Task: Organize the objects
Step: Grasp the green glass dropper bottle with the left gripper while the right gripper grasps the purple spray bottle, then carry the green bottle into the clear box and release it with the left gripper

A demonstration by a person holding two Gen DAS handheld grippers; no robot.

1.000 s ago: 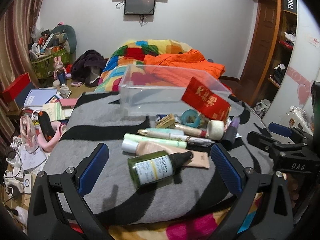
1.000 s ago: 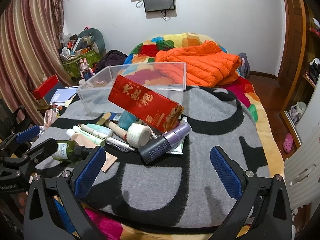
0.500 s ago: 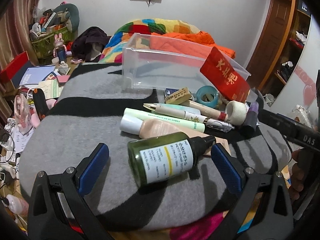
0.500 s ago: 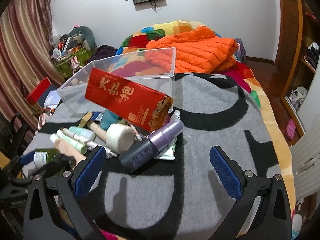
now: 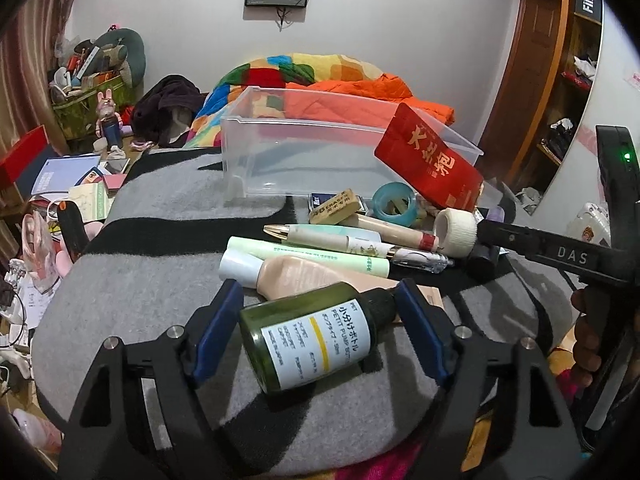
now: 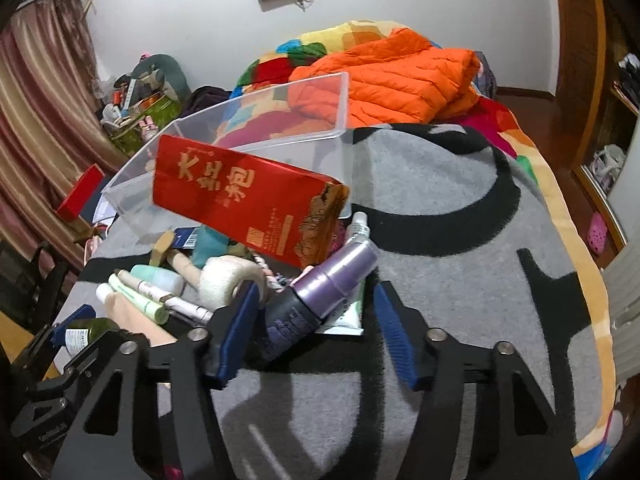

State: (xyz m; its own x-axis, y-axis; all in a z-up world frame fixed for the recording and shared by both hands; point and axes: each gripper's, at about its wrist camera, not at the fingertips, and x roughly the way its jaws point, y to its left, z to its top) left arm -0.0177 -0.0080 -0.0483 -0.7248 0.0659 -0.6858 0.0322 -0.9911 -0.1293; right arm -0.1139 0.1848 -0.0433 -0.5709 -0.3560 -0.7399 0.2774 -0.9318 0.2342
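A green pump bottle (image 5: pixel 308 340) with a white label lies on the grey and black blanket (image 5: pixel 132 300). My left gripper (image 5: pixel 316 332) brackets it, pads close to both ends, still open. A purple and black spray bottle (image 6: pixel 320 300) lies between the pads of my right gripper (image 6: pixel 316 332), also open. A clear plastic bin (image 5: pixel 320 160) stands behind the pile. A red box (image 5: pixel 432 164) leans on the bin. Tubes, pens, an eraser, a teal tape roll (image 5: pixel 394 202) and a white roll (image 5: pixel 456 232) lie between.
An orange jacket (image 6: pixel 392 76) and a colourful quilt lie behind the bin. The floor at left holds books, papers and a cluttered basket (image 5: pixel 92 92). A wooden door and shelves stand at right. The right gripper's body (image 5: pixel 560 256) shows in the left view.
Both grippers moved forward and narrowed. The left now brackets the green bottle; the right now brackets the purple spray bottle.
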